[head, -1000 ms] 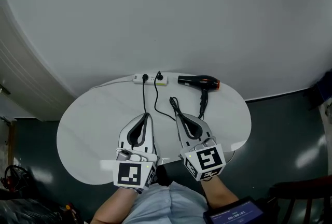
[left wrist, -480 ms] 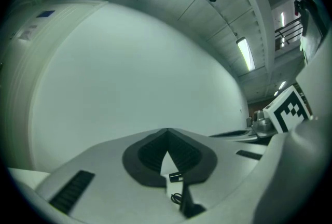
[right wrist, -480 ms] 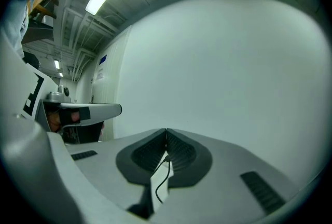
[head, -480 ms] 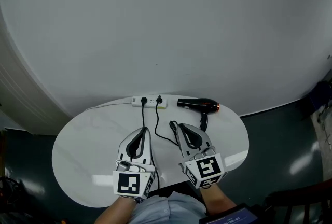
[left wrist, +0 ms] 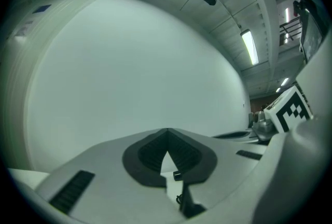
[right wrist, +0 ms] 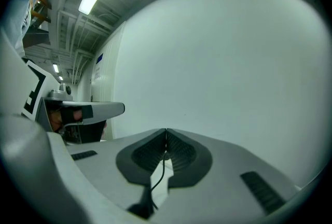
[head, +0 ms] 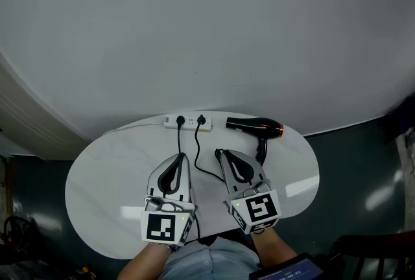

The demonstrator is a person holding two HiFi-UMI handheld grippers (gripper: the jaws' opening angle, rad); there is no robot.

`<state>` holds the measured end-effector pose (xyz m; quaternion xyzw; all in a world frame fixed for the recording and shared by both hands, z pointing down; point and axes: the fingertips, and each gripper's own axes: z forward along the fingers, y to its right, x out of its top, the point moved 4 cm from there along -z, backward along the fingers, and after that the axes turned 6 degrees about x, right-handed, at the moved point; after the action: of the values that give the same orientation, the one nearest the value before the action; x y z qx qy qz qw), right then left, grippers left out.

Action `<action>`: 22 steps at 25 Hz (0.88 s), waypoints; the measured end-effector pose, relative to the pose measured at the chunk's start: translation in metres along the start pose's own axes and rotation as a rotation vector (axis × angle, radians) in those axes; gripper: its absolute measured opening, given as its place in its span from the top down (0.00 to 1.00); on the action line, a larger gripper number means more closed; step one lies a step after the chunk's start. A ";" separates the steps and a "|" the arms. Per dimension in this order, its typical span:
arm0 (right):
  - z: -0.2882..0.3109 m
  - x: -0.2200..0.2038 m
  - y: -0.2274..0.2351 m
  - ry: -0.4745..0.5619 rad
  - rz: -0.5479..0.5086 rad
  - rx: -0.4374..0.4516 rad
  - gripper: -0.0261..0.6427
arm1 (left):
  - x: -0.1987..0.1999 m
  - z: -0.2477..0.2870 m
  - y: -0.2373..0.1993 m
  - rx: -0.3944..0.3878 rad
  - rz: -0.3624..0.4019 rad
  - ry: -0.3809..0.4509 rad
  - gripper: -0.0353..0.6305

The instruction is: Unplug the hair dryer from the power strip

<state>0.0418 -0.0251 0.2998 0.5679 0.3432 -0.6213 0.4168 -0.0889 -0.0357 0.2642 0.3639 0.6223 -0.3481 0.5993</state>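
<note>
A white power strip (head: 189,122) lies at the far edge of the white oval table (head: 104,175), with two black plugs in it. The black hair dryer (head: 254,125) with an orange rear lies to its right; its cord (head: 196,159) winds from the right plug toward my right gripper. My left gripper (head: 181,157) is shut and empty, pointing at the strip's left plug (head: 180,121). My right gripper (head: 220,154) is shut beside a loop of the cord. In the left gripper view the fingertips (left wrist: 166,134) meet; in the right gripper view the cord (right wrist: 162,173) shows below the closed tips.
A large pale curved wall (head: 207,32) rises right behind the table. A second black cord (head: 179,139) runs from the left plug back under my left gripper. Dark floor surrounds the table, with a chair back (head: 376,253) at the lower right.
Both grippers have moved forward across the table toward the power strip, still shut. The power strip, the hair dryer and the cords lie as before.
</note>
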 end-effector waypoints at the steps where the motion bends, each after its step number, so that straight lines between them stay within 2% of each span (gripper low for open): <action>1: 0.004 -0.002 0.003 -0.004 0.004 0.004 0.96 | -0.002 0.005 -0.001 0.002 0.001 -0.004 0.95; 11: 0.054 -0.019 0.043 -0.053 0.020 0.063 0.96 | -0.026 0.055 -0.013 0.054 -0.010 -0.063 0.95; 22: 0.115 -0.071 0.066 -0.167 0.052 0.138 0.96 | -0.074 0.089 -0.037 0.092 -0.067 -0.170 0.95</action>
<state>0.0542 -0.1468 0.3874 0.5501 0.2490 -0.6776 0.4198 -0.0759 -0.1344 0.3341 0.3390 0.5644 -0.4258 0.6206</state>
